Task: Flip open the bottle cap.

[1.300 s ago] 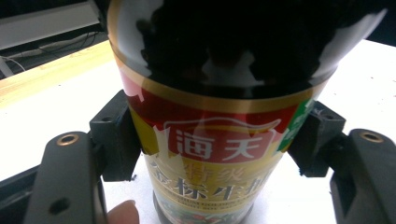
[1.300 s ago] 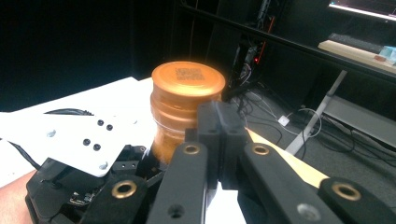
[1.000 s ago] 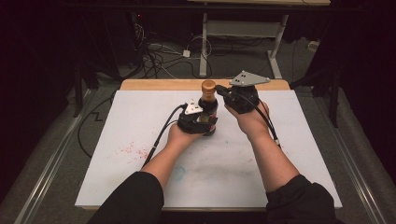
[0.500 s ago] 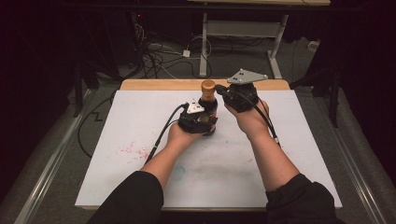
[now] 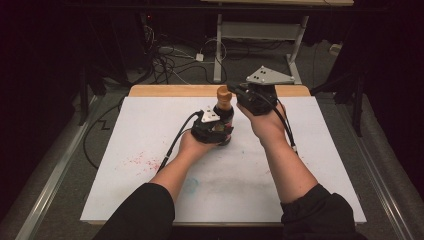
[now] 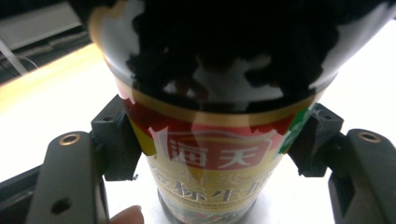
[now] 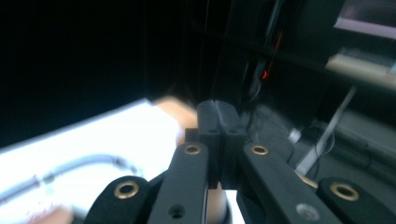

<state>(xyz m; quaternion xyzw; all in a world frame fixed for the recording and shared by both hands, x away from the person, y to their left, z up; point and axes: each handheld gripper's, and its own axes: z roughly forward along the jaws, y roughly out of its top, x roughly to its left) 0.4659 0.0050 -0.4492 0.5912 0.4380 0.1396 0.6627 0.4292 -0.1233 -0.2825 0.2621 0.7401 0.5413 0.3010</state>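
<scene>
Item: one sauce bottle (image 5: 223, 116), held upright between two grippers on the white mat (image 5: 310, 150).

Detail: I count one bottle, two grippers, one mat. My left gripper (image 6: 212, 140) has its jaws clamped on the bottle's labelled body, one pad on each side, the base at the mat just below the jaws; I judge this grip is there to steady it. My right gripper (image 7: 218, 122) has its jaws pressed together with nothing visibly between them; it sits raised just beside the bottle's tan cap (image 5: 223, 95), likely placed to work the cap while the body is braced.
</scene>
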